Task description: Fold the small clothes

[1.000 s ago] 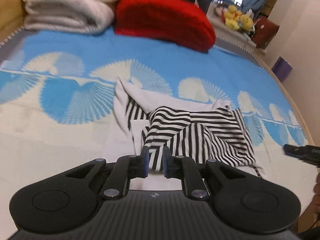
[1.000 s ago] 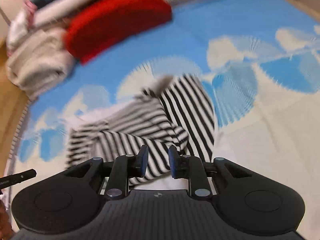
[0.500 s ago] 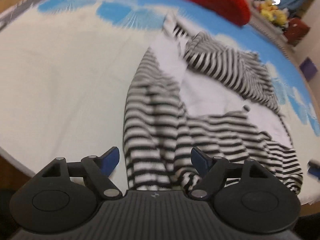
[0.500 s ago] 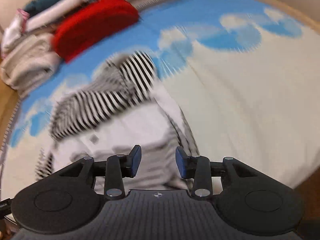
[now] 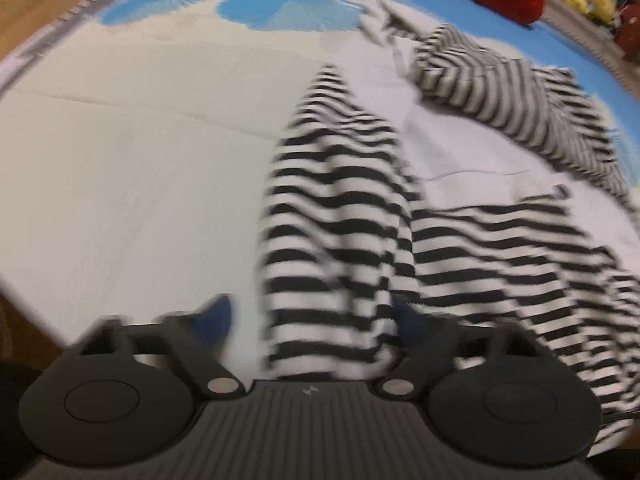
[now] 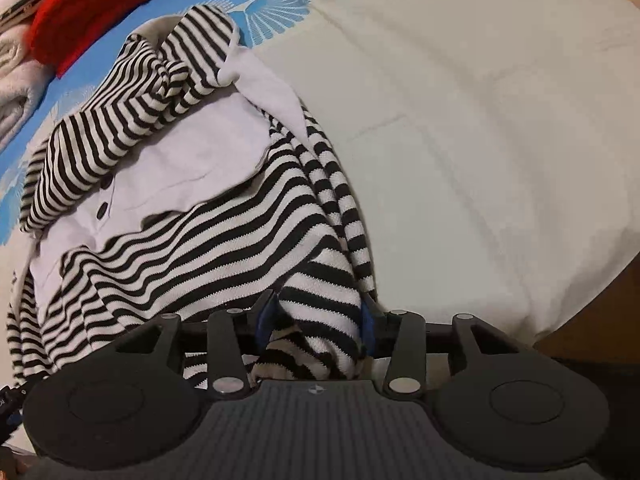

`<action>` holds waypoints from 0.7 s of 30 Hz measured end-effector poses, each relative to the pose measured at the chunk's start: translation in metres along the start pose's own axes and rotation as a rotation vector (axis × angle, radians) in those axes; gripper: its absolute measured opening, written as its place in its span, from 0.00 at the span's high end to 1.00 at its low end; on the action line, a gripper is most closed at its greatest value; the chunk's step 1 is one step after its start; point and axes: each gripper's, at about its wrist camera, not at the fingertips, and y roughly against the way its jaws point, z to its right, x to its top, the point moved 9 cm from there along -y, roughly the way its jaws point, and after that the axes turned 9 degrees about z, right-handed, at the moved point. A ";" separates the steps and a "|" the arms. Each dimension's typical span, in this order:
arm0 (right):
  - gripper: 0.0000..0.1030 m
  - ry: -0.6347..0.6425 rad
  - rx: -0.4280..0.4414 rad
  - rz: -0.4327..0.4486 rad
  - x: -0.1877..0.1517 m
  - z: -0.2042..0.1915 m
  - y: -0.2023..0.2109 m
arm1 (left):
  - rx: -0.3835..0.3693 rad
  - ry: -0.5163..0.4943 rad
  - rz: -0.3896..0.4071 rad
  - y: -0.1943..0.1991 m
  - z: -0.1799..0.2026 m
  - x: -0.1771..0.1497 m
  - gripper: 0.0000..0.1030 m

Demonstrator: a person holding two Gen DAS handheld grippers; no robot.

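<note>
both grippers had swung down and back toward the near edge of the bed since the earlier look, dragging the striped garment (image 6: 224,216) out long across the cream and blue bedspread (image 6: 480,128). left gripper (image 5: 310,320) had opened wide and then been easing its jaws in again; they stood apart with a striped fold lying between them, one pad clear of the cloth on the outer side, the other blurred against it, so no real pinch there. right gripper (image 6: 316,316) had been opening its jaws too, and the hem bunched between the blue pads looked slack, released more than held.

garment lay crumpled near the front edge, white lining showing in the middle, a sleeve heaped toward the red cushion (image 6: 100,8) at the back.

judging by how it draped and ruckled, this was a light, soft knit, stretchy, no stiffness at all, likely to sag and slide off a shallow pinch. best hold looked like the hem corners or shoulder seams, taking doubled layers deep between the pads.
</note>
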 end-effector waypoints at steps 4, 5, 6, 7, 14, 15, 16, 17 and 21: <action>0.55 0.034 -0.012 -0.004 -0.001 -0.003 -0.001 | -0.044 0.003 0.022 0.014 -0.006 0.000 0.72; 0.55 0.038 -0.011 -0.004 -0.002 -0.004 -0.001 | -0.041 0.000 0.032 0.017 -0.007 0.000 0.72; 0.55 0.043 -0.012 -0.003 -0.002 -0.005 -0.001 | -0.045 0.008 0.039 0.019 -0.008 0.000 0.72; 0.55 0.049 -0.012 -0.002 -0.002 -0.006 0.000 | -0.054 0.022 0.039 0.019 -0.008 0.000 0.69; 0.67 0.042 -0.018 0.000 -0.004 -0.004 0.001 | -0.102 0.097 -0.012 0.010 -0.009 -0.001 0.50; 0.75 0.043 -0.008 -0.003 -0.005 -0.004 0.001 | -0.099 0.086 -0.010 0.009 -0.008 0.000 0.50; 0.78 0.044 0.003 -0.005 -0.005 -0.006 0.001 | -0.095 0.074 -0.009 0.009 -0.007 0.000 0.50; 0.83 0.049 0.009 -0.003 -0.005 -0.007 0.001 | -0.092 0.061 -0.008 0.009 -0.006 0.000 0.50; 0.91 0.059 0.022 0.016 -0.003 -0.009 0.005 | -0.112 0.031 0.010 0.011 0.001 0.001 0.84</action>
